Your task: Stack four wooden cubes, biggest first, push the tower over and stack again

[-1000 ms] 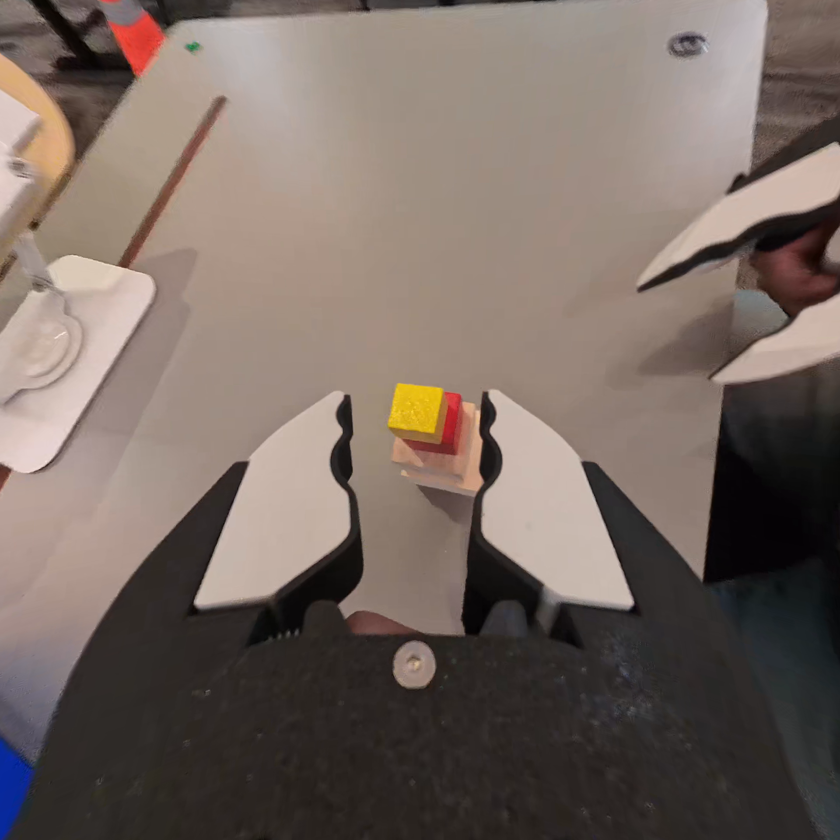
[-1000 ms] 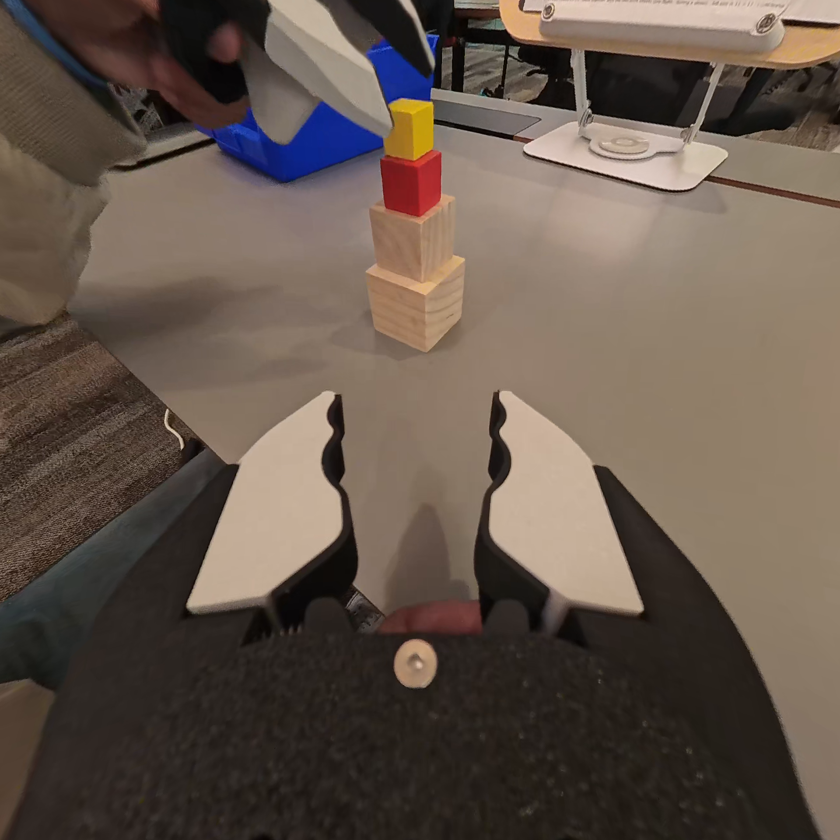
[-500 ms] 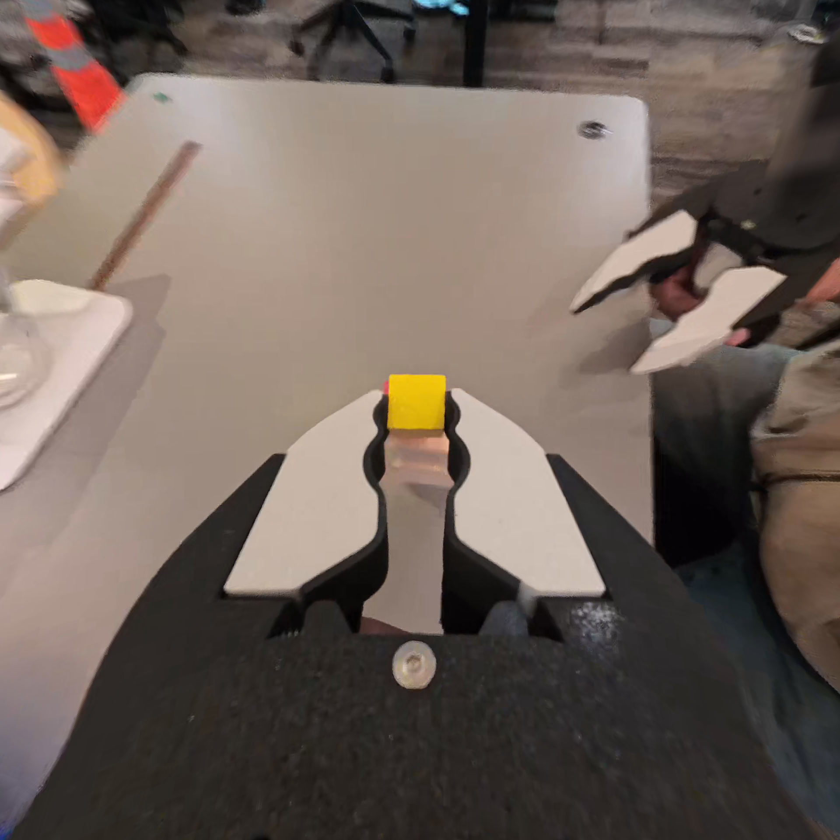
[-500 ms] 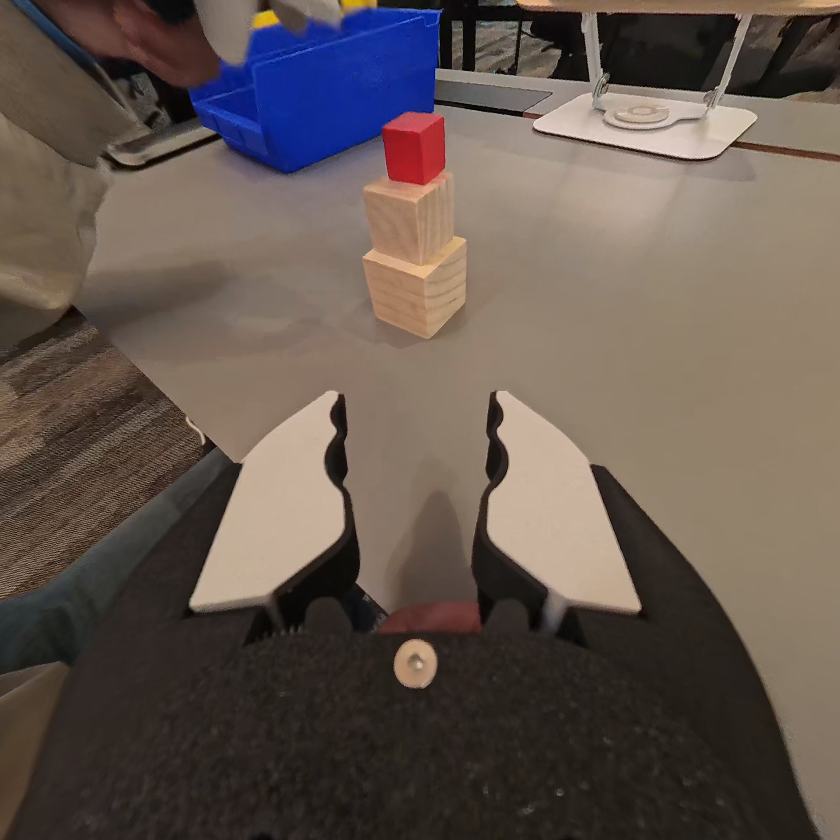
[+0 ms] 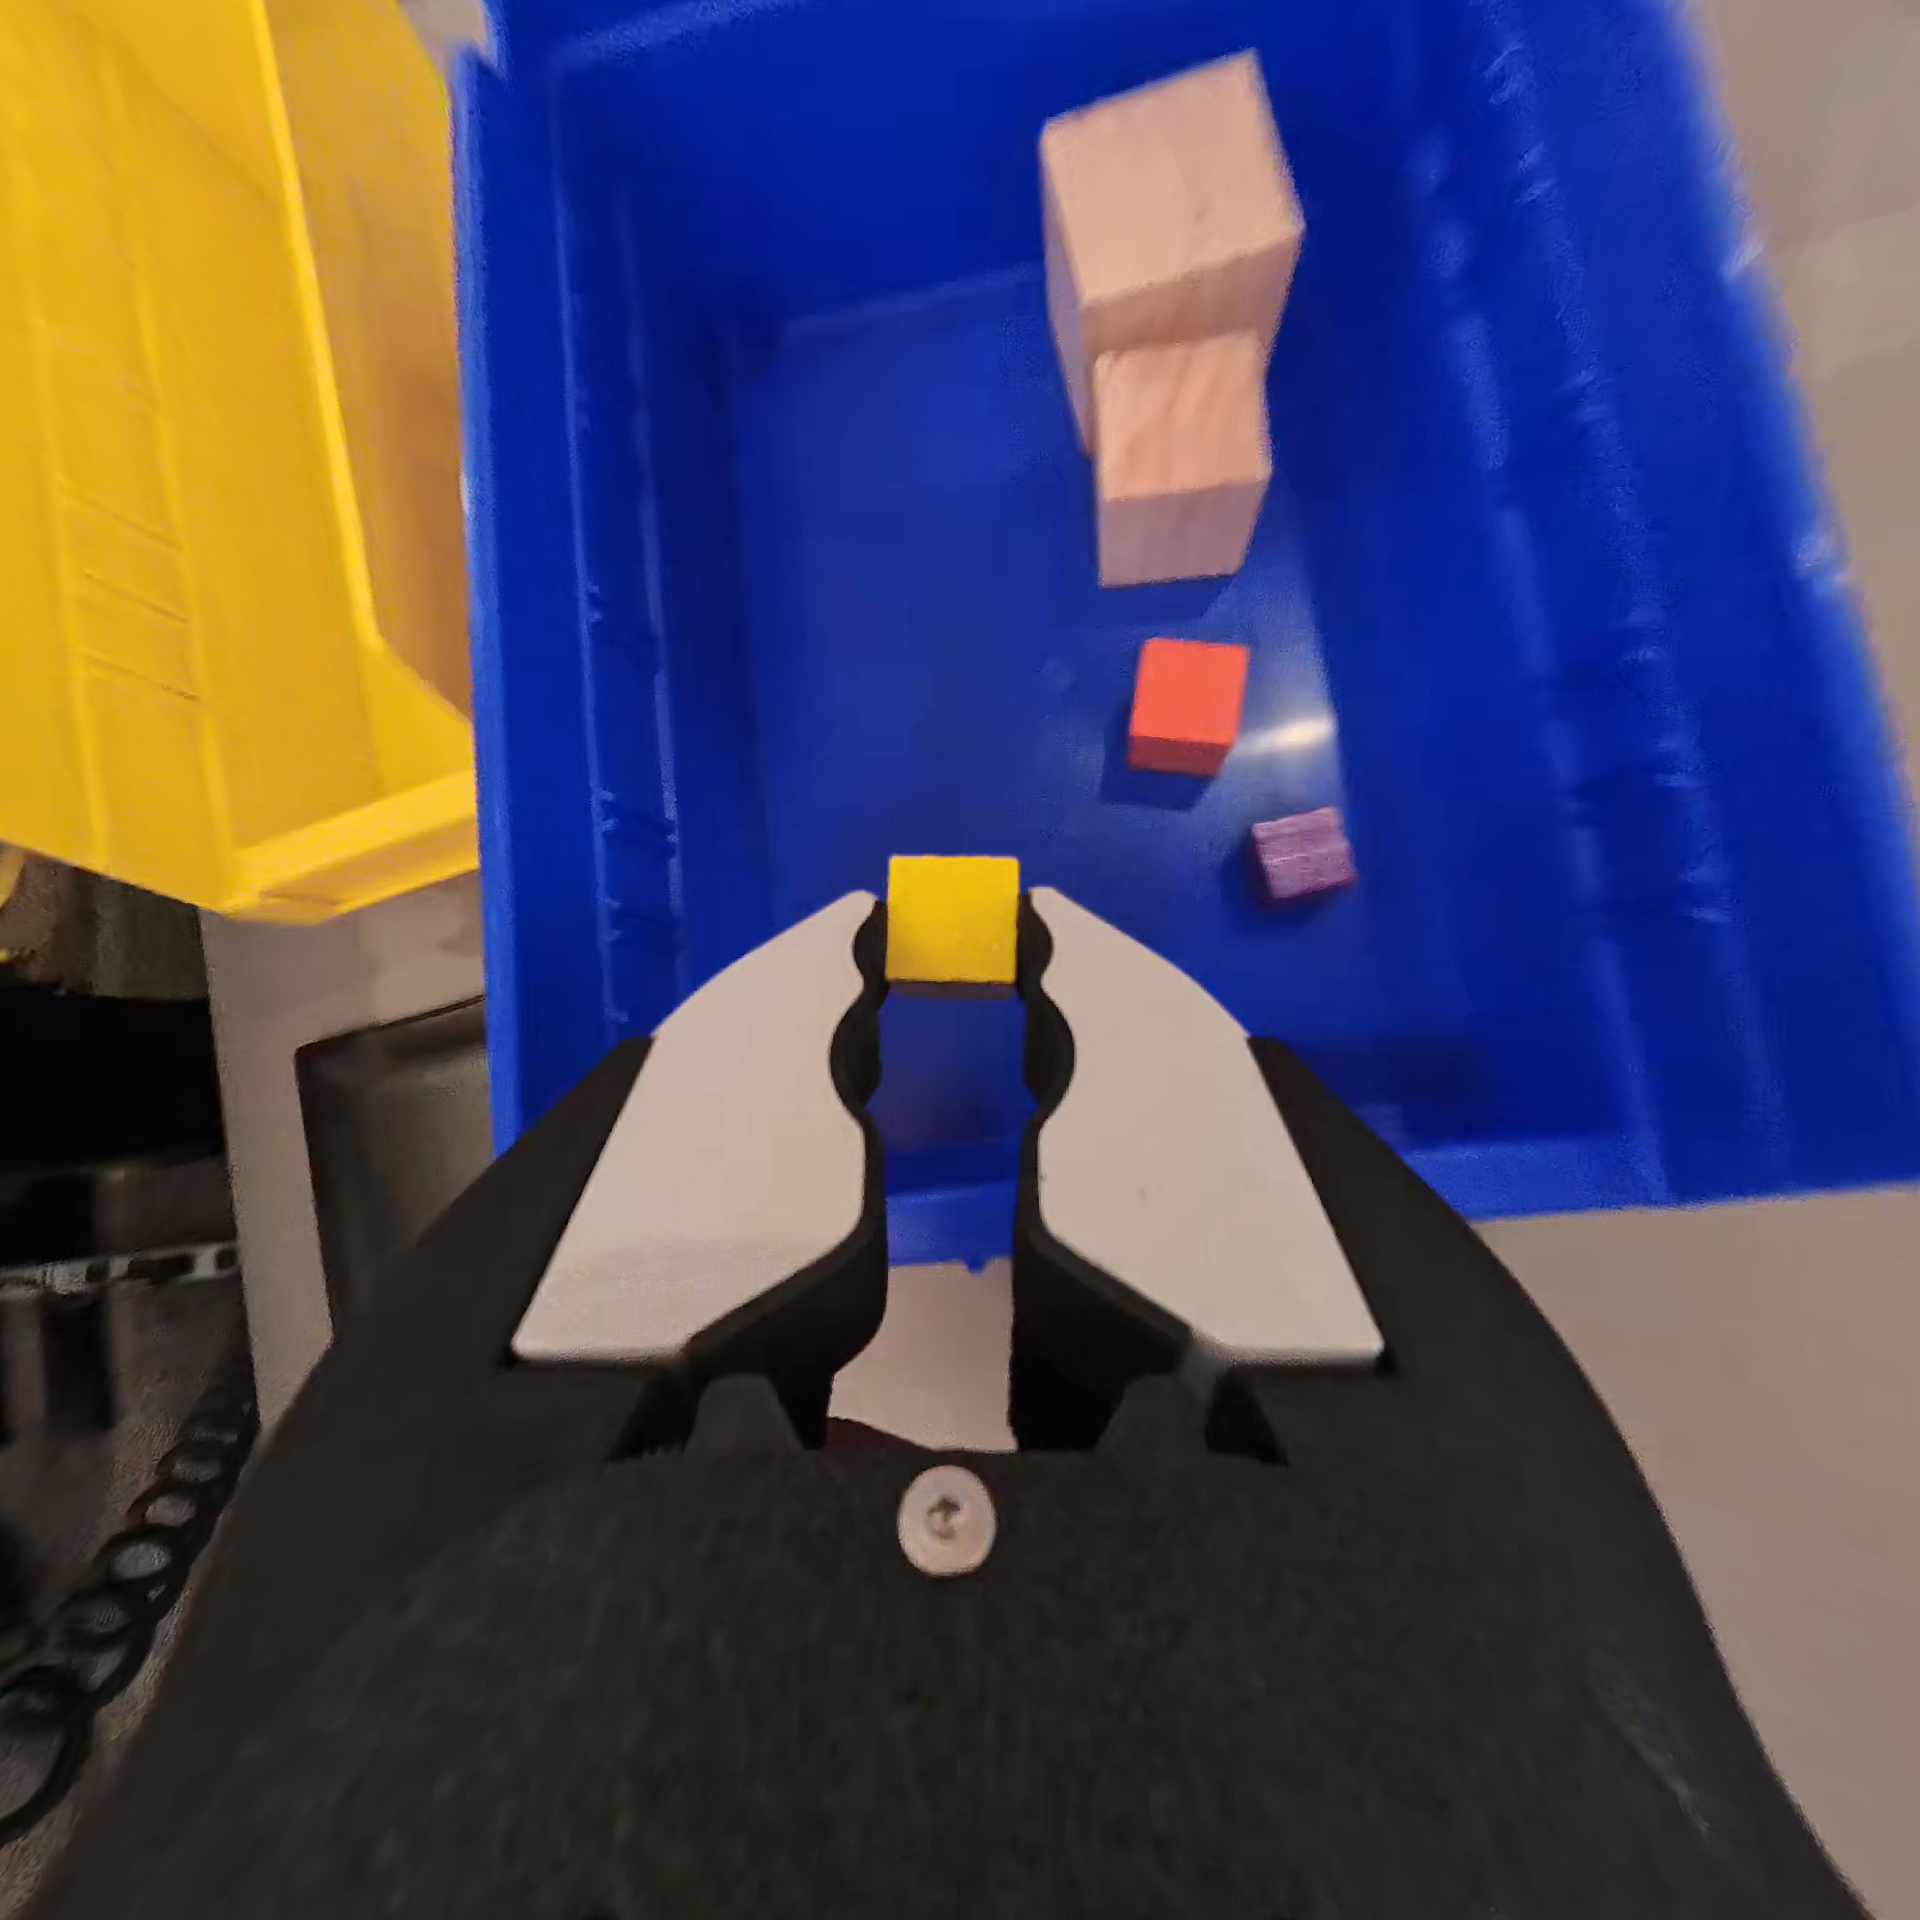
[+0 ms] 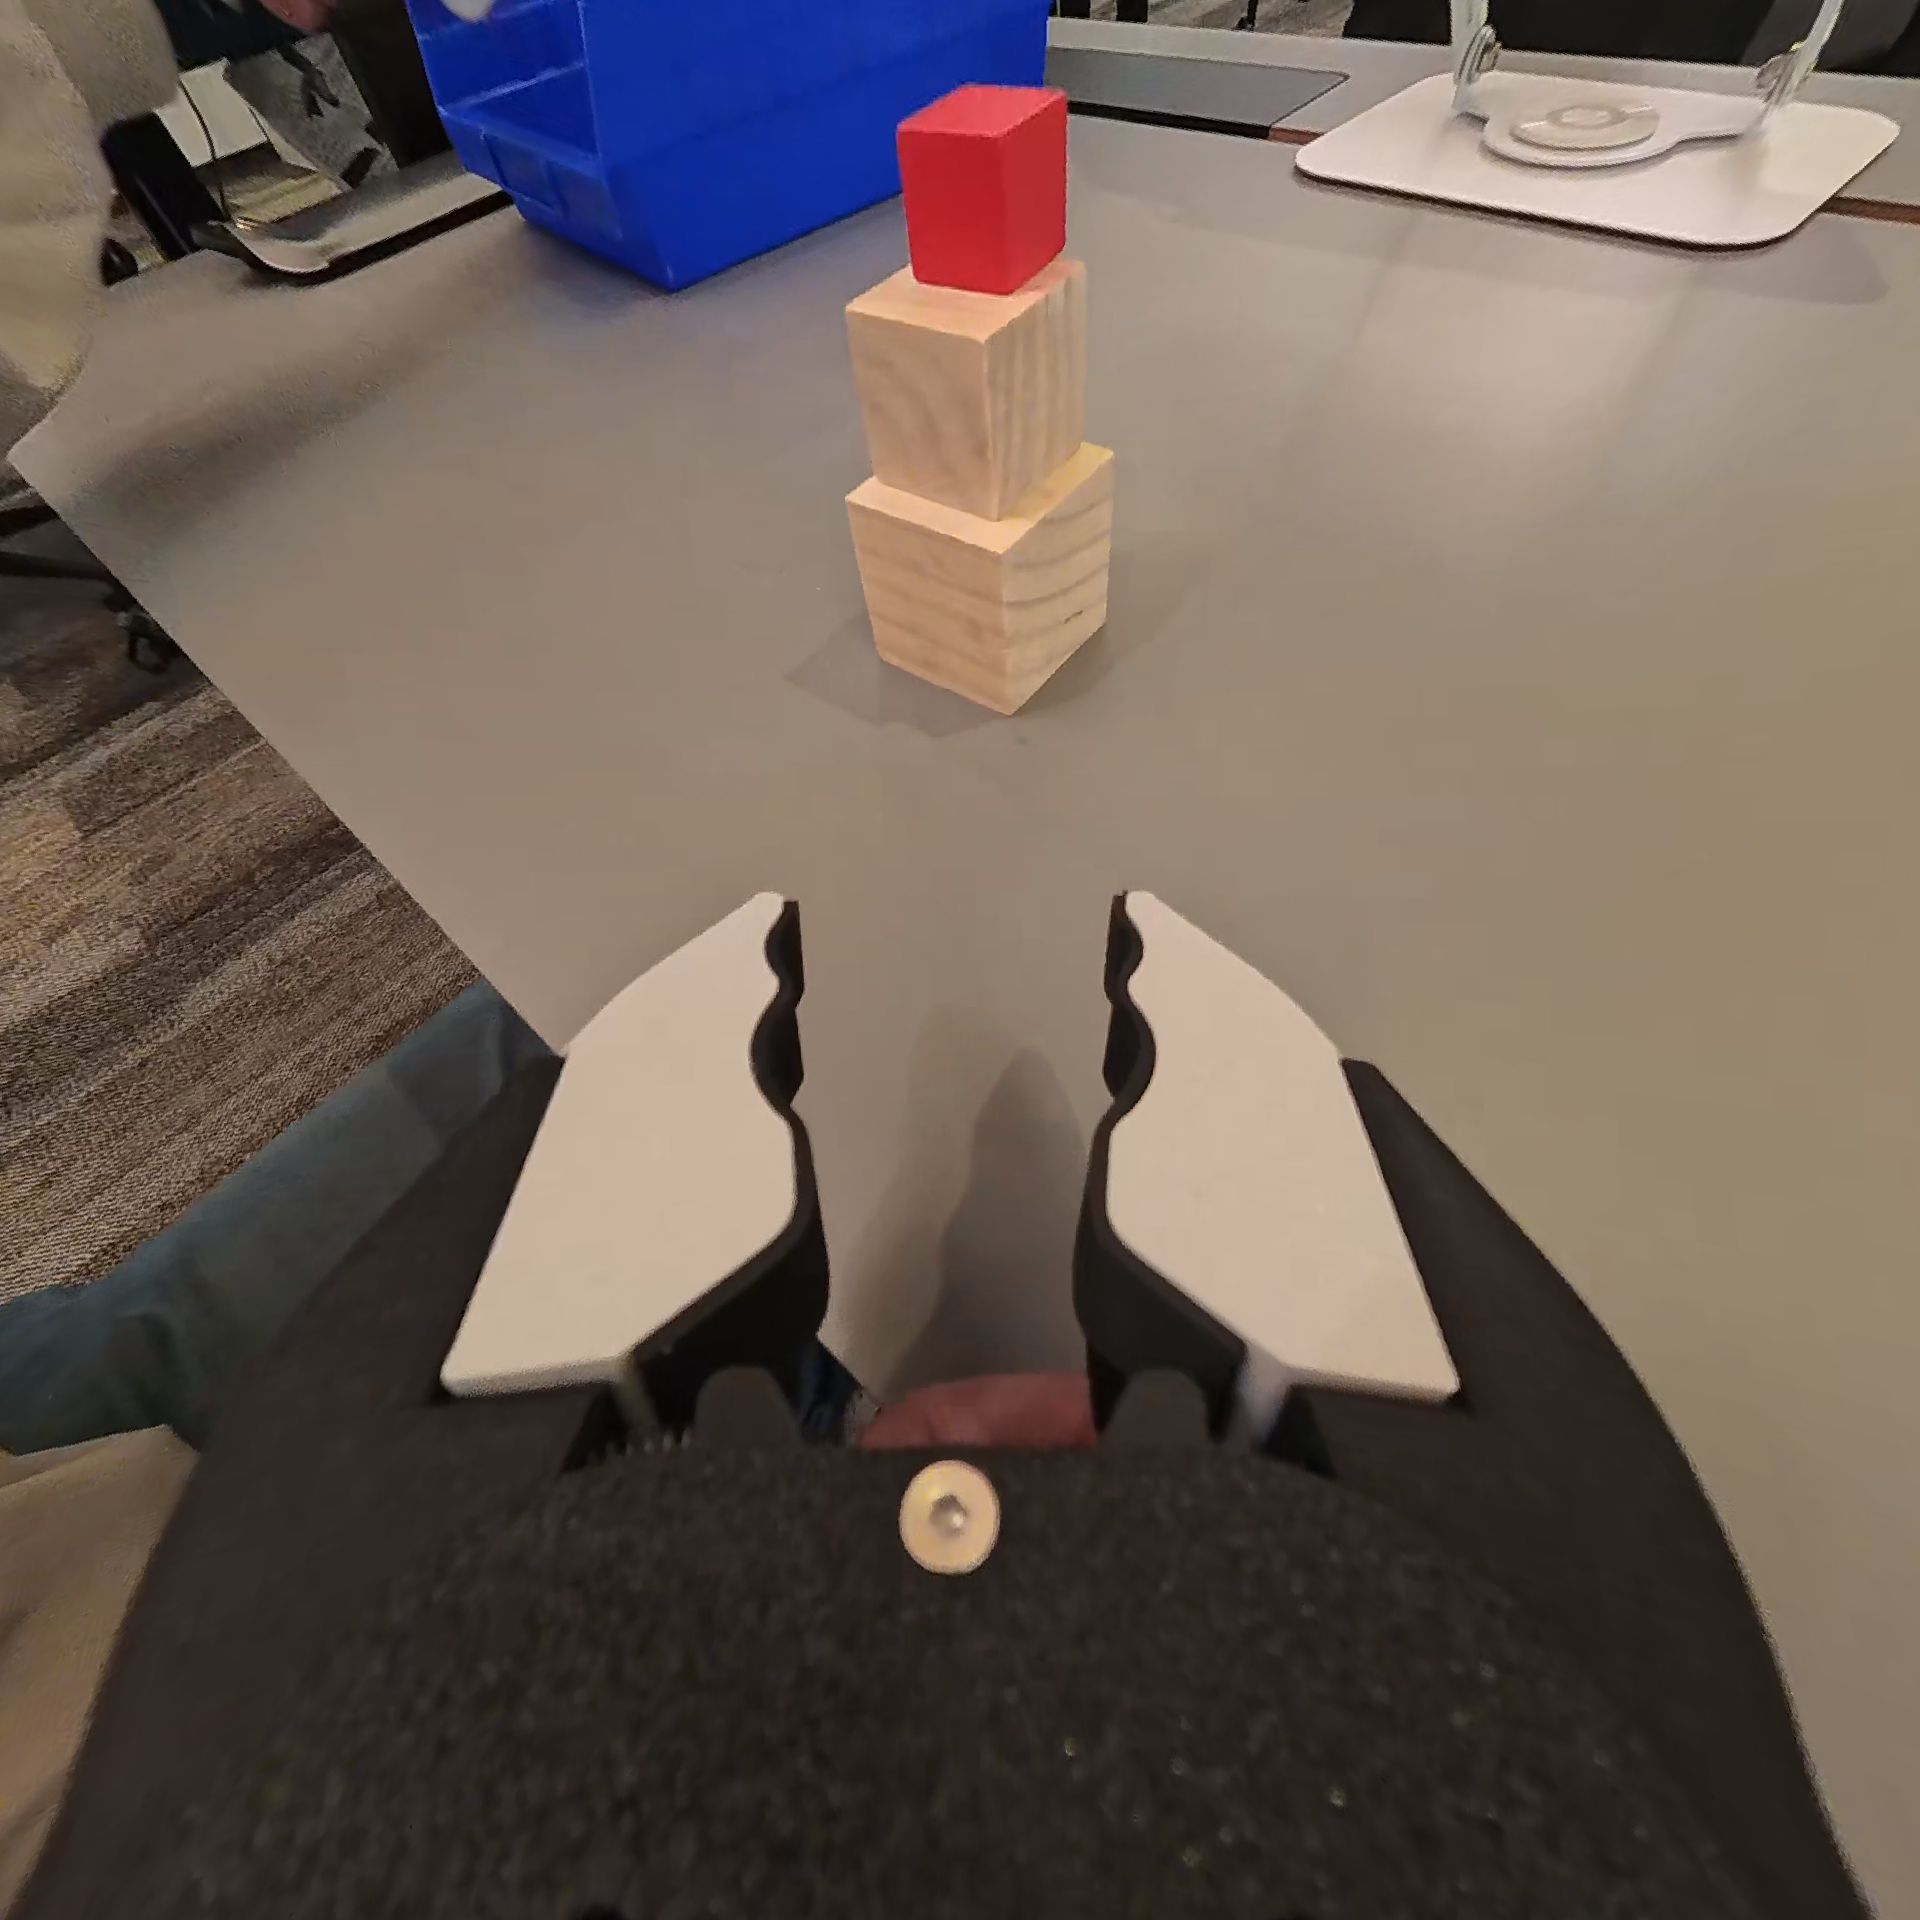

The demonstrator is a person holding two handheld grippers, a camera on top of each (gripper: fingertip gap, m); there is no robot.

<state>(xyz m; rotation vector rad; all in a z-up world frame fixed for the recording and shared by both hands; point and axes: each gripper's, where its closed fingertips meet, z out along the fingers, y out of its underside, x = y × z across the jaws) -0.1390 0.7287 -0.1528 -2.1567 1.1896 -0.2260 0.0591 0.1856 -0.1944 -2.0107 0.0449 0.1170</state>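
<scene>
My left gripper point(image 5: 953, 920) is shut on a small yellow cube point(image 5: 952, 916) and holds it above the open blue bin point(image 5: 644, 582). In the bin lie two plain wooden cubes point(image 5: 1169, 239) point(image 5: 1179, 468), a red cube point(image 5: 1188, 703) and a small purple cube point(image 5: 1301, 852). In the right wrist view a tower stands on the grey table point(image 6: 1455, 675): a large wooden cube point(image 6: 982, 577) at the bottom, a smaller wooden cube point(image 6: 966, 390) on it, a red cube point(image 6: 982, 187) on top. My right gripper point(image 6: 954, 914) is open and empty, short of the tower.
A yellow bin point(image 5: 208, 468) stands left of the blue bin. The blue bin also shows in the right wrist view point(image 6: 727, 135) behind the tower. A white stand base point(image 6: 1600, 156) sits at the back right. The table edge and carpet point(image 6: 156, 883) are to the left.
My left gripper closed on the yellow cube, lifted it off the tower and carried it over the blue bin. My right gripper has moved closer to the tower.
</scene>
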